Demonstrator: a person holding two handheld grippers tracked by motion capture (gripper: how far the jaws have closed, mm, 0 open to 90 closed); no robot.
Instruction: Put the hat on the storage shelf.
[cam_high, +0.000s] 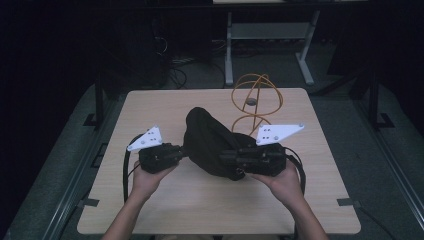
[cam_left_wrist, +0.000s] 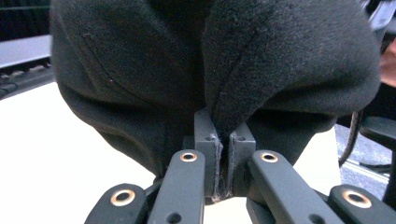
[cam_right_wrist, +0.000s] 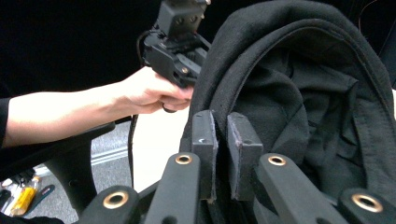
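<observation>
A black fleece garment (cam_high: 207, 137) is bunched into a hump in the middle of the light wooden table (cam_high: 200, 200). My left gripper (cam_high: 184, 152) meets it from the left. In the left gripper view that gripper (cam_left_wrist: 223, 140) is shut, with a fold of the garment (cam_left_wrist: 233, 70) pinched between its pads. My right gripper (cam_high: 223, 158) reaches in from the right, its jaws buried in the cloth. In the right gripper view the right gripper (cam_right_wrist: 222, 135) is shut on the garment's thick hem (cam_right_wrist: 303, 93). The left gripper (cam_right_wrist: 177, 51) and the hand holding it show beyond.
An orange wire-frame object (cam_high: 255, 102) stands on the table's far edge, just behind the garment. Grey desk legs (cam_high: 229, 45) and cables sit on the floor beyond. A dark chair base (cam_right_wrist: 79, 154) shows beside the table.
</observation>
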